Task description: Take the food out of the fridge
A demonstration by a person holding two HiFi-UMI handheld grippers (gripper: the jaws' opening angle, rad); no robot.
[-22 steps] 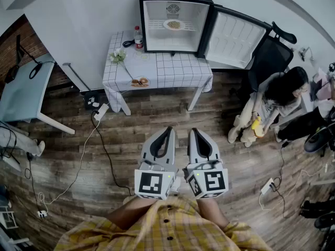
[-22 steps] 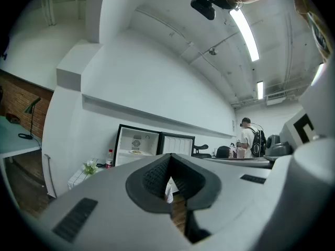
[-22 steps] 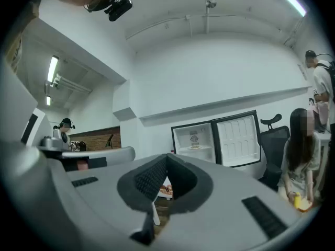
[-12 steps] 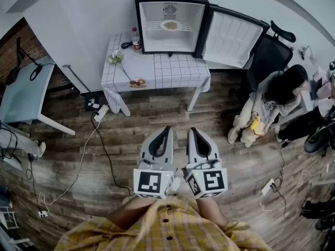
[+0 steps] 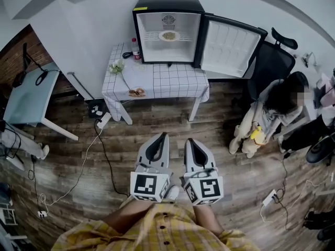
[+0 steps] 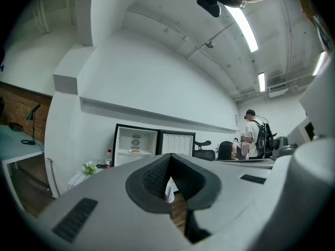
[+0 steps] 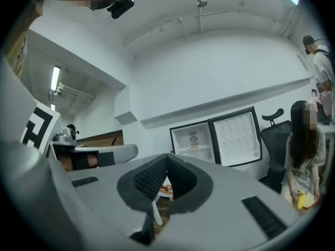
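Food [image 5: 169, 35]: one plate on the wire shelf inside the fridge, upper half, well apart from both grippers; also in the left gripper view [image 6: 135, 151] and the right gripper view [image 7: 194, 147].

Floor [image 5: 131, 140]: wood planks, cables trailing across the left side.

Fridge [image 5: 167, 3]: small, black shell, white interior, standing on the table's far end against the wall. Door [image 5: 230, 45] swung fully open to the right.

Table [image 5: 172, 80]: covered with a white grid cloth.

Chair [image 5: 272, 61]: black office type, just right of the open door.

Person [image 5: 269, 106]: seated by the chair, holding something yellow.

Left gripper [image 5: 163, 136]: held level near the wearer's body, aimed toward the table; jaws pressed together, nothing between them [image 6: 170, 156].

Right gripper [image 5: 189, 140]: beside the left, same aim; jaws meet at the tips, empty [image 7: 167, 156].

Bottle [image 5: 136, 47]: upright, red label, left of the fridge.

Flowers [image 5: 118, 67]: lying on the cloth's left edge.

Small plate [image 5: 137, 92]: at the table's near left corner, brown items on it.
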